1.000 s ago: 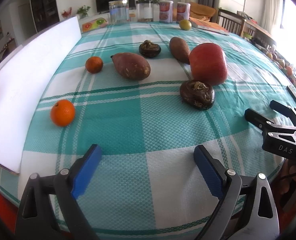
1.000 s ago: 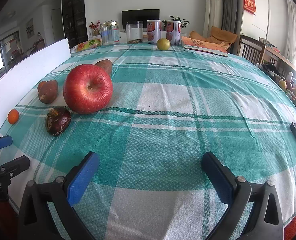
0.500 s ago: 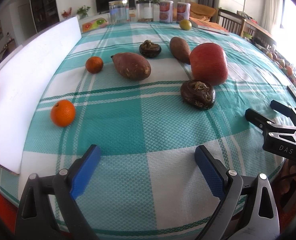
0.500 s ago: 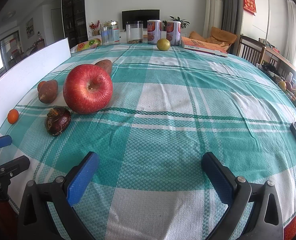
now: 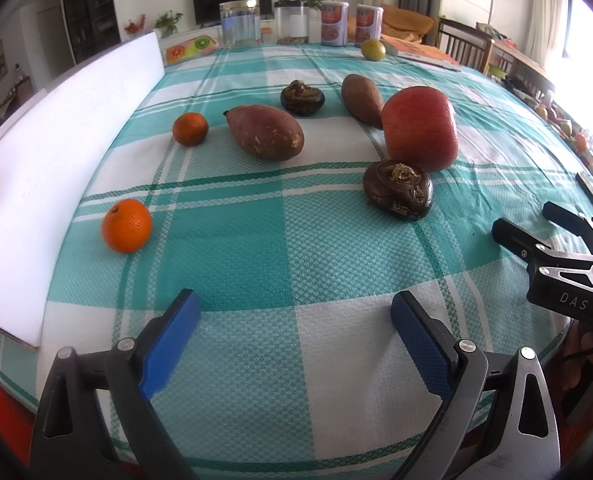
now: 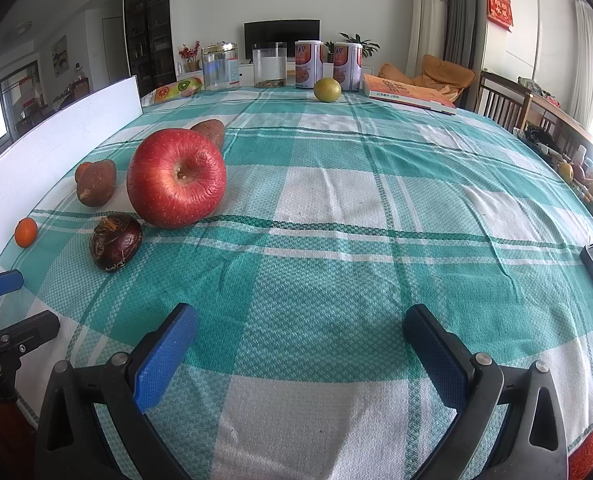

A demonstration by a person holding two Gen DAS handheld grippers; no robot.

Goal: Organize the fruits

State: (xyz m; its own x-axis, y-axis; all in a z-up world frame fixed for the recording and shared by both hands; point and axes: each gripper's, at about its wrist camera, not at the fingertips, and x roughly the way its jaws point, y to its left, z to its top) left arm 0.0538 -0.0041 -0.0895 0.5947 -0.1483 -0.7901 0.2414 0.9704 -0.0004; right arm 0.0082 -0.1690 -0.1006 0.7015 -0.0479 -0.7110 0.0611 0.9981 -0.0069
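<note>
The left tongs (image 5: pixel 292 332) stood wide, holding nothing, low over the near edge of the table (image 5: pixel 280 264). The right tongs (image 6: pixel 300 344) were equally wide and held nothing, just beside them at the same edge. Bare checked cloth lay ahead of both. Beyond it, an orange (image 5: pixel 126 225) sat near the white board (image 5: pixel 56 168) along the left side. A dark bulb (image 5: pixel 397 189) lay just in front of the big red apple (image 5: pixel 419 127). Farther on were a sweet potato (image 5: pixel 265 131), a smaller orange (image 5: pixel 190 129), a second dark bulb (image 5: pixel 302 97) and a second sweet potato (image 5: pixel 362 100). A yellow-green fruit (image 6: pixel 327 89) sat by the cans (image 6: pixel 308 65) at the far edge. The table's right half lay open.
</note>
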